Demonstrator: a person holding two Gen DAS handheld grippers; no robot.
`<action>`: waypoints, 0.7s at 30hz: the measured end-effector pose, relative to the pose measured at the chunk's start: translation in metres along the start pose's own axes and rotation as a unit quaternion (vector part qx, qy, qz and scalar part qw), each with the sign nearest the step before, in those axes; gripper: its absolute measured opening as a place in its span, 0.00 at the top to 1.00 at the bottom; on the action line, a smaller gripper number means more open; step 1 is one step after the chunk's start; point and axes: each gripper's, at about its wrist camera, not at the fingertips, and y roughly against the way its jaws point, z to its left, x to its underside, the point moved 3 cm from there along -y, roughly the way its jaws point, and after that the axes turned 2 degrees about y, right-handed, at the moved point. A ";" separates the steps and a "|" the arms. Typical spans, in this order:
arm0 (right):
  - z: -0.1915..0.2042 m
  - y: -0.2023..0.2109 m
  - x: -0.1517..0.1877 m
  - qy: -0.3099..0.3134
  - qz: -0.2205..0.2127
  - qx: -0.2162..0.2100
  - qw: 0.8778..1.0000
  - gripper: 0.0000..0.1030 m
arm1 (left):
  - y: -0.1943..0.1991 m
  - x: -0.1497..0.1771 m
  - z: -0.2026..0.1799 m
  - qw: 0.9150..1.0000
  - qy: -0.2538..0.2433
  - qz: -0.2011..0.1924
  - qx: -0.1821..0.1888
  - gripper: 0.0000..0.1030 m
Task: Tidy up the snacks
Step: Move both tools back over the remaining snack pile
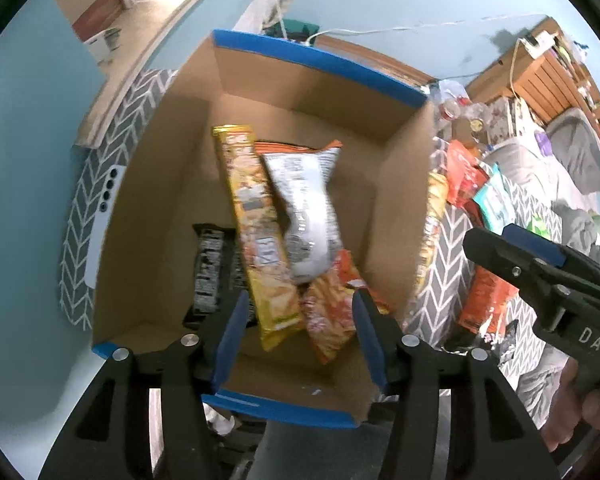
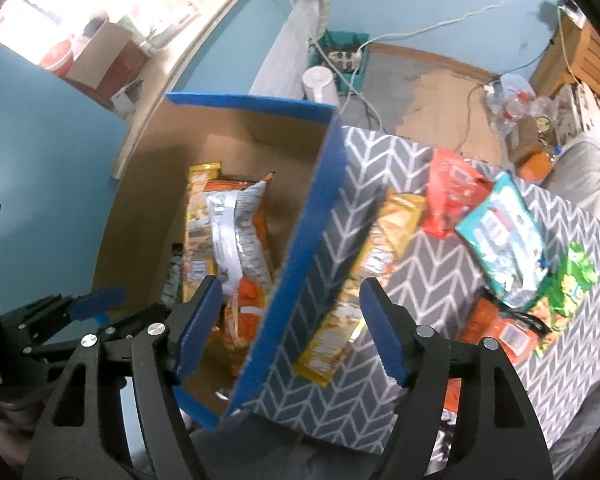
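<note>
An open cardboard box [image 1: 400, 184] with blue-taped rims holds a long yellow snack packet [image 1: 256, 232], a silver-white chip bag [image 1: 304, 204], an orange packet [image 1: 332, 312] and a black packet [image 1: 210, 268]. My left gripper [image 1: 298, 332] is open and empty just above the box's near end. My right gripper [image 2: 290, 328] is open and empty over the box's right wall [image 2: 300, 252], near a yellow packet [image 2: 364, 276] leaning outside it. The right gripper also shows in the left wrist view [image 1: 540, 260]. Red [image 2: 452, 196], teal [image 2: 500, 240], green [image 2: 568, 284] and orange [image 2: 496, 328] snacks lie on the chevron cloth.
The grey chevron-patterned surface [image 2: 428, 280] carries the loose snacks beside the box. A white phone [image 1: 100, 216] lies left of the box. Blue walls, a wooden shelf [image 1: 540, 76], cables, bottles [image 2: 512, 100] and grey bedding [image 1: 572, 160] lie beyond.
</note>
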 end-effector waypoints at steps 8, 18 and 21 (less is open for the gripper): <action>-0.043 0.024 0.015 -0.030 -0.008 0.012 0.999 0.30 | -0.002 0.002 -0.047 0.999 -0.036 0.002 0.013 0.47; -0.118 0.048 0.044 -0.090 -0.012 0.036 0.995 0.30 | -0.012 0.003 -0.104 0.997 -0.077 0.008 0.022 0.43; -0.137 0.053 0.052 -0.106 -0.012 0.041 0.993 0.30 | -0.020 0.002 -0.118 0.996 -0.087 0.013 0.020 0.42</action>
